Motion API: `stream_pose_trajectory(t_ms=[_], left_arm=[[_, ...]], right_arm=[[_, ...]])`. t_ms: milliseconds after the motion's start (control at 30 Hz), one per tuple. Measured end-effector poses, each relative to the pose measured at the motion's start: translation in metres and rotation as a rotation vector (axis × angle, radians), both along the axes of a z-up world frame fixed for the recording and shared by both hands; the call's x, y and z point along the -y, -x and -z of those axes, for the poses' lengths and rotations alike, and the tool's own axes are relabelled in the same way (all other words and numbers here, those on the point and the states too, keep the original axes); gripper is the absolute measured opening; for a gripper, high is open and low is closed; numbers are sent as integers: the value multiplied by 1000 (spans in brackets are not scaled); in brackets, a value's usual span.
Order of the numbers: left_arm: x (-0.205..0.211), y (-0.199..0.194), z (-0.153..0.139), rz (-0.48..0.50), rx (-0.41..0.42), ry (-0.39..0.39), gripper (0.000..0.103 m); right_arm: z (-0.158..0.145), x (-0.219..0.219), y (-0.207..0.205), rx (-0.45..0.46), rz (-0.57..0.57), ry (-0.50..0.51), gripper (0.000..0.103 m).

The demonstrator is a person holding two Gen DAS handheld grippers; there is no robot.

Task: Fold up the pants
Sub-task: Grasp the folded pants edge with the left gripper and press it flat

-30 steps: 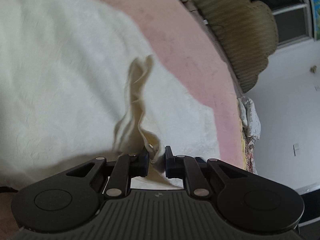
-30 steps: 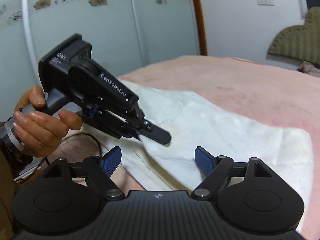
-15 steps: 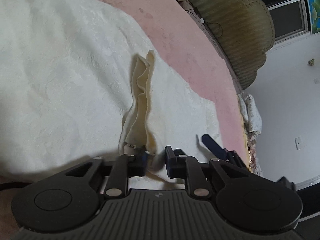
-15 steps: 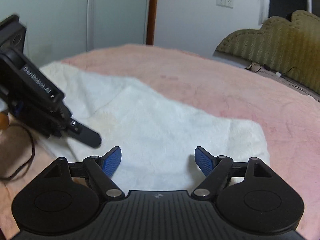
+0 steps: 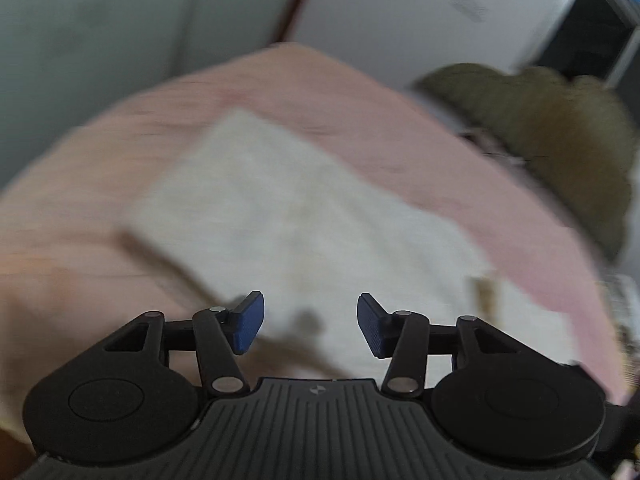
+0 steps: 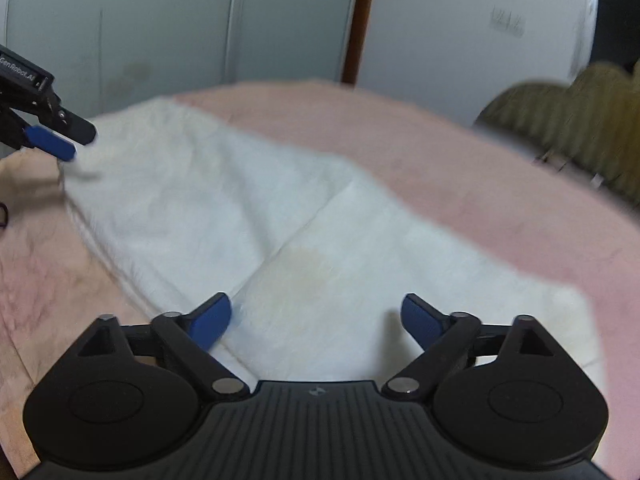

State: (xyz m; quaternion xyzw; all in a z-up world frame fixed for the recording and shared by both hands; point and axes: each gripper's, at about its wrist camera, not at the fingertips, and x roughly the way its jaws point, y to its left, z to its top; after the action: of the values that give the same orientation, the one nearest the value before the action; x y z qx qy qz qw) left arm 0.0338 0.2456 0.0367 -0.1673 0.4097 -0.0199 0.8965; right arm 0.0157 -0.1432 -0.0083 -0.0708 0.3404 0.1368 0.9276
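The cream-white pants (image 5: 304, 216) (image 6: 248, 216) lie folded flat on a pink bed cover (image 5: 360, 108) (image 6: 460, 168). A fold edge runs diagonally across them in the right wrist view. My left gripper (image 5: 310, 322) hovers above the near edge of the pants. Its jaws are opening and nothing is between them. It also shows at the left edge of the right wrist view, the left gripper (image 6: 70, 142) lifted off the cloth. My right gripper (image 6: 316, 320) hangs over the near part of the pants, jaws opening wide, holding nothing.
An olive headboard (image 5: 560, 136) (image 6: 580, 120) stands at the right of the bed. Pale wardrobe doors (image 6: 180, 20) and a white wall lie behind the bed. Pink cover shows on all sides of the pants.
My left gripper let go of the cloth fold, opened, rose and swung round, so its view now takes in the whole bed. The right gripper opened wider and shifted right over the pants.
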Motion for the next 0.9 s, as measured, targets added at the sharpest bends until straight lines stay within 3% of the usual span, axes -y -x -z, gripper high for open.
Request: stream_pose_trajectory(t_ms=[67, 133, 200, 300, 333, 500, 567, 700, 900], left_arm=[[-25, 11, 2, -83, 22, -64, 52], [-49, 19, 2, -148, 39, -56, 52], [-76, 26, 1, -203, 46, 32, 51], [-99, 28, -2, -206, 47, 196, 46], [-101, 26, -4, -194, 48, 231, 45], [-97, 18, -1, -173, 64, 320, 45], [-93, 8, 5, -203, 58, 327, 42], [-95, -2, 18, -210, 35, 362, 5], [-98, -1, 22, -249, 61, 380, 4]], right_arm=[[-3, -5, 4, 6, 27, -26, 95], [-18, -19, 10, 85, -5, -8, 95], [-36, -43, 12, 152, -86, -16, 89], [-49, -96, 8, 205, -273, 25, 60], [-49, -117, 6, 209, -339, 50, 55], [-28, -197, -5, 206, -563, 145, 41], [-16, -215, -14, 181, -593, 171, 33], [-7, -221, -25, 168, -567, 142, 24], [-17, -219, -30, 152, -566, 77, 13]])
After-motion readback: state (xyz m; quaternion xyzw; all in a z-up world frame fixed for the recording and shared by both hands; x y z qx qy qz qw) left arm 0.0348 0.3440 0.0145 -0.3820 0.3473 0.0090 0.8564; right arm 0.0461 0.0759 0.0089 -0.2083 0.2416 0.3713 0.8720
